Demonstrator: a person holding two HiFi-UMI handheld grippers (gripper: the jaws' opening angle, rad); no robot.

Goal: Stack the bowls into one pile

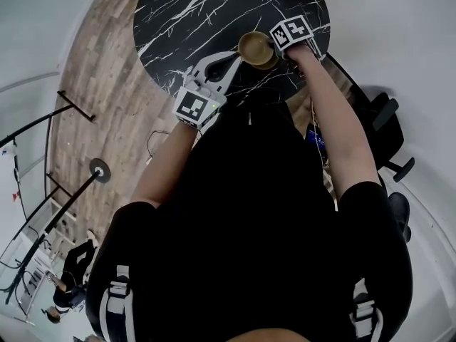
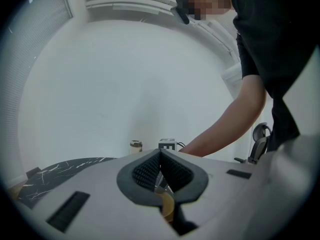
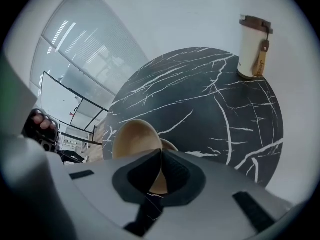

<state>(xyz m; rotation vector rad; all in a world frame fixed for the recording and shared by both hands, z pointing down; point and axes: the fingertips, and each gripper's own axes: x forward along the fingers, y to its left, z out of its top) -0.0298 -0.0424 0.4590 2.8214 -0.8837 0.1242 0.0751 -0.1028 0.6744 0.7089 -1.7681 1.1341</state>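
Note:
A tan bowl (image 1: 256,48) hangs just over the near edge of the round black marble table (image 1: 185,20). My right gripper (image 1: 279,48) is shut on its rim. In the right gripper view the bowl (image 3: 134,136) tilts up in front of the closed pads. The rim of a second tan bowl (image 3: 170,145) peeks out close behind it. My left gripper (image 1: 229,59) sits just left of the bowl, pointing level across the table, jaws closed. In the left gripper view a tan sliver (image 2: 167,204) shows through the gap under its pads (image 2: 150,170); whether they pinch it is unclear.
A white lidded cup with a brown sleeve (image 3: 253,46) stands at the table's far edge. A black office chair (image 1: 385,134) is to the right, and black stands (image 1: 71,191) rise from the wood floor on the left. The person's right forearm (image 2: 225,124) crosses the left gripper view.

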